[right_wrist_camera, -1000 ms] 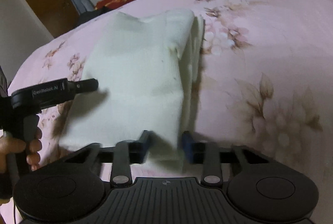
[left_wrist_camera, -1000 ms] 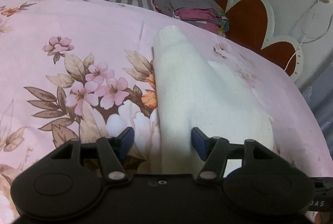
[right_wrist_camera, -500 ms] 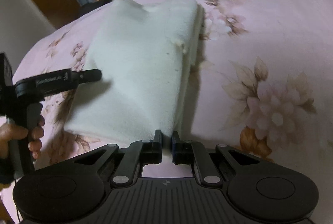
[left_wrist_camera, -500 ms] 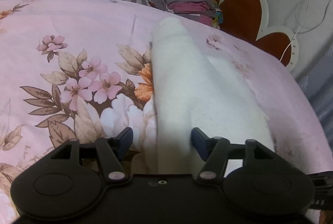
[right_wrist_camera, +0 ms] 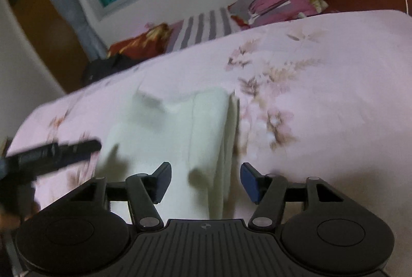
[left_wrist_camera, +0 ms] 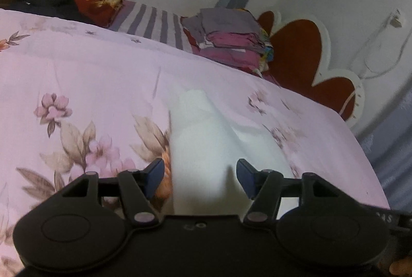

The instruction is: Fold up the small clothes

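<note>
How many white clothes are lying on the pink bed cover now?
1: the white garment lies folded on the pink bed cover, in front of both grippers. Others may be hidden.

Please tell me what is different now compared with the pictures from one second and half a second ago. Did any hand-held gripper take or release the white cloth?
The right hand-held gripper, pinched shut on the white cloth's near edge half a second ago, has let it go; its jaws are opening and it has drawn back from the cloth. The left hand-held gripper also pulled back, open as before, holding nothing. The cloth stays folded on the floral bedspread; the stack of folded clothes is unmoved.
</note>
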`<act>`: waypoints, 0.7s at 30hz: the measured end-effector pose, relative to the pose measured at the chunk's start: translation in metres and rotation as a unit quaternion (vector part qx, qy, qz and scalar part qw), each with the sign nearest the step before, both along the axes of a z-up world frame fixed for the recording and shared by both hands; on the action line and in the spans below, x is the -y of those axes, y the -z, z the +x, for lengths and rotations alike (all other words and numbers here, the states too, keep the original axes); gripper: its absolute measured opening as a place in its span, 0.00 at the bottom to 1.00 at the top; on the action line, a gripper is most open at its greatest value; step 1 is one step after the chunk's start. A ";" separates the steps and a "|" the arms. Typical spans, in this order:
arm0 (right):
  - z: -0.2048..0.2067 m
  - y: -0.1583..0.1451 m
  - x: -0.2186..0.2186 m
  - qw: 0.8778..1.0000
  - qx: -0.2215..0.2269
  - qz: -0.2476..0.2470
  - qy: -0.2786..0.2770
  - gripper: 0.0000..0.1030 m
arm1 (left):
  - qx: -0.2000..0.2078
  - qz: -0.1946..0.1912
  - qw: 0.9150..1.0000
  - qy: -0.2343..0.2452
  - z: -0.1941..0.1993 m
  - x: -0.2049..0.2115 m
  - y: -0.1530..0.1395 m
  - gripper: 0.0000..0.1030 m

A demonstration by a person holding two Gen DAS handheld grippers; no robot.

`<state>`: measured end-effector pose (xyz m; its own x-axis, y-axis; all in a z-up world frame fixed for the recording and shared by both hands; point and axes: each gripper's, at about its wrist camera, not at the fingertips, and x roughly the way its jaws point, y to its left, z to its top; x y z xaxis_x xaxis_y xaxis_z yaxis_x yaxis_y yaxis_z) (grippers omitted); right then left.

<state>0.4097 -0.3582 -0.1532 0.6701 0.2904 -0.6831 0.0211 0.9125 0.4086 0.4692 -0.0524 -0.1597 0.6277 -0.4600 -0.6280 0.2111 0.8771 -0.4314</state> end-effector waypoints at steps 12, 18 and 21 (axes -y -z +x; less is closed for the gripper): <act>0.074 0.037 0.007 0.996 -0.046 0.047 0.061 0.06 | -0.025 0.004 1.000 0.001 0.049 0.010 0.027 0.51; 0.059 0.043 -0.003 0.997 -0.032 -0.034 0.056 0.05 | -0.003 0.039 0.999 0.022 0.041 0.023 0.032 0.46; 0.060 0.036 -0.007 0.997 -0.021 -0.048 0.050 0.05 | -0.009 0.040 0.999 0.016 0.047 0.024 0.030 0.47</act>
<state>0.4692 -0.3510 -0.1887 0.6630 0.1561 -0.7322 0.1290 0.9396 0.3171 0.5157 -0.0761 -0.1898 0.6012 -0.4280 -0.6748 0.2321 0.9016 -0.3651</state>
